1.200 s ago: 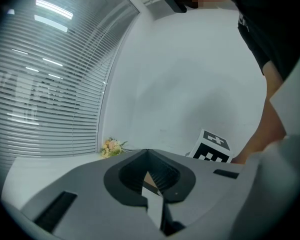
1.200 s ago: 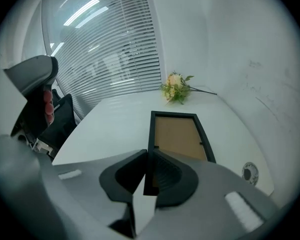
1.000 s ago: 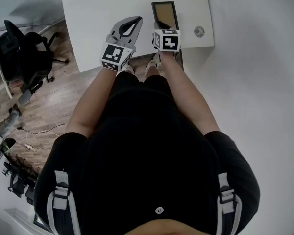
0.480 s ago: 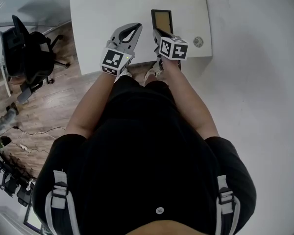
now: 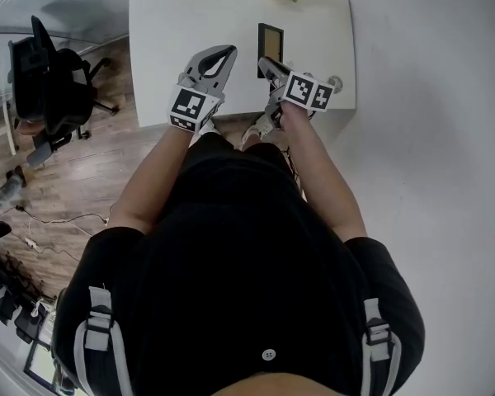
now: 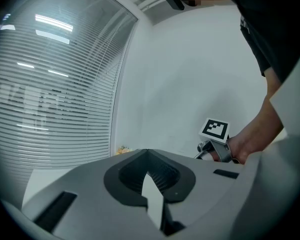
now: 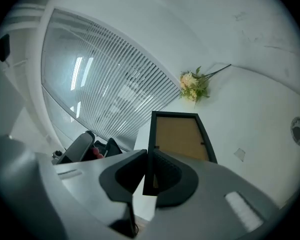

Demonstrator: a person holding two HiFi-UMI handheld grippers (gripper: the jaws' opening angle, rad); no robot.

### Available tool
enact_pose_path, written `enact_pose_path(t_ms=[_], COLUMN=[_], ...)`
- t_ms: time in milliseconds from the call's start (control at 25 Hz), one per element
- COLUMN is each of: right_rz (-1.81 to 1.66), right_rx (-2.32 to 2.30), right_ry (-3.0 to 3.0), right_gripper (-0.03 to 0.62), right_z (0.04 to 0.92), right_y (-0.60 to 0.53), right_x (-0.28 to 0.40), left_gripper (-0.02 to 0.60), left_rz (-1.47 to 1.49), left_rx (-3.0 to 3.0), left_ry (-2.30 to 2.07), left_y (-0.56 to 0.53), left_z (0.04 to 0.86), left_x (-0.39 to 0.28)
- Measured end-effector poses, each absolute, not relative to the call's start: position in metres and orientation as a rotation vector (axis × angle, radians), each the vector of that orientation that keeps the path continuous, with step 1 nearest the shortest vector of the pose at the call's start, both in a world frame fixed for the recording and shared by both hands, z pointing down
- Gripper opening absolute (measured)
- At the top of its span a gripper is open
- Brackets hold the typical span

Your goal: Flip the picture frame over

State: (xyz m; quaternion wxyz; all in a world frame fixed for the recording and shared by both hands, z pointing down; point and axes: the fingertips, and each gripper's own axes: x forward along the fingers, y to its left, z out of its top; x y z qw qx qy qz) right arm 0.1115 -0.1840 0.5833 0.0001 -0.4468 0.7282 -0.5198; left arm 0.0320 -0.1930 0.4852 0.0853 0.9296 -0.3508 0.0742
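So, the left gripper (image 5: 228,50) has its smooth grey jaws together on nothing, above the matte white table (image 5: 173,23). The right gripper (image 5: 269,63) is clamped on the edge of the slim black rectangular picture frame (image 5: 271,38), which sits tilted over the table with its brown board backing showing

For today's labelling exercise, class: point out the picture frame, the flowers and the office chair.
picture frame (image 7: 182,138), right gripper view, on its brown backing board.
flowers (image 7: 192,86), right gripper view, on the pale blossoms.
office chair (image 5: 54,81), head view, on its black upholstery.
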Motion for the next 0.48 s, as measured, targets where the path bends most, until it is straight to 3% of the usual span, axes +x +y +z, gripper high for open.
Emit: enact_pose_path(t_ms=[480], right_rz=[-1.769], right_rx=[-1.008], right_ry=[2.115], right_gripper=[0.051], right_z=[0.580], right_y=[-0.187], right_x=[0.091], left_gripper=[0.006], left_rz=[0.223], left_rx=[2.737], left_ry=[-1.086], left_y=[-0.196], left_z=[0.493], left_x=[0.019])
